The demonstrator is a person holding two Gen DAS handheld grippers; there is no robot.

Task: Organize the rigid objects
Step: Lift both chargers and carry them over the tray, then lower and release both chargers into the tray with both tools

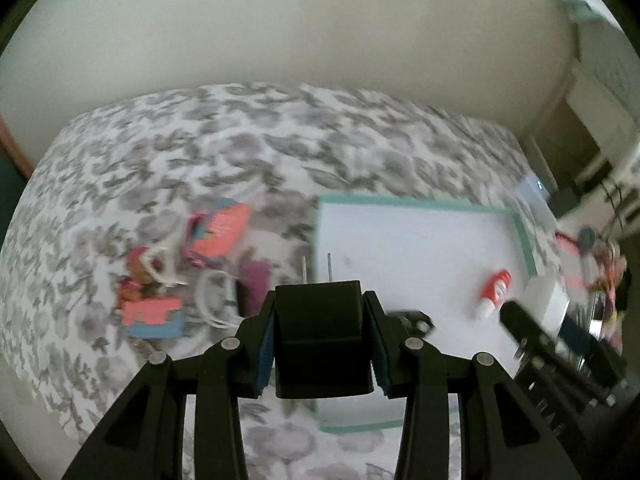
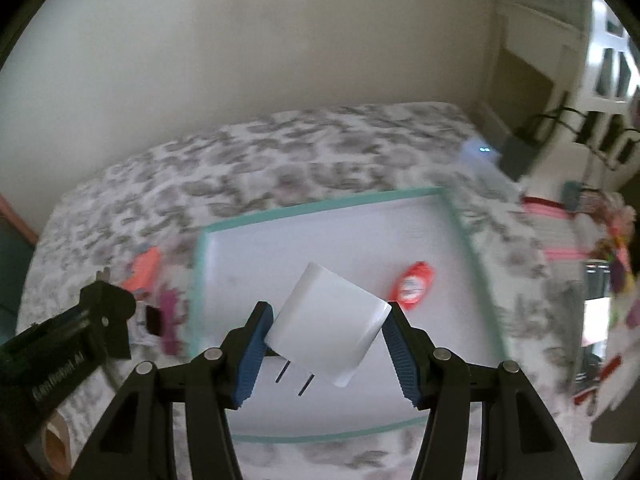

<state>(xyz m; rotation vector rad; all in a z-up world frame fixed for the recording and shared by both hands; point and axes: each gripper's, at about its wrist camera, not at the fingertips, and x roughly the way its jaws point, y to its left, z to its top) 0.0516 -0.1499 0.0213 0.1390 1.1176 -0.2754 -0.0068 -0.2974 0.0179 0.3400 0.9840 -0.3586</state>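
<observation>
Two black two-finger grippers with blue pads hang above a bed, each pinching one wall charger. The left gripper (image 1: 322, 344) clamps a black cube-shaped plug adapter (image 1: 320, 340), its two metal prongs pointing away from the camera, over the left edge of the tray. The right gripper (image 2: 326, 346) grips a white rounded plastic plug adapter (image 2: 332, 320) held tilted, its two prongs pointing back toward the camera, over the middle of the tray.

One shallow white rectangular tray with a teal rim (image 2: 464, 236) lies on the bedspread; a single small red-and-white tube (image 2: 414, 286) rests near its right edge.

Beside the tray's left edge sits a blurred cluster of pink, coral and blue plastic toys (image 1: 180, 276) with a white cord (image 1: 214, 300); their number cannot be made out.

The grey-and-white floral bedspread (image 1: 200, 152) covers the bed, which stands against a plain cream wall (image 1: 300, 20). At the bed's right edge more pink clutter (image 2: 560, 232) is smeared by motion.
</observation>
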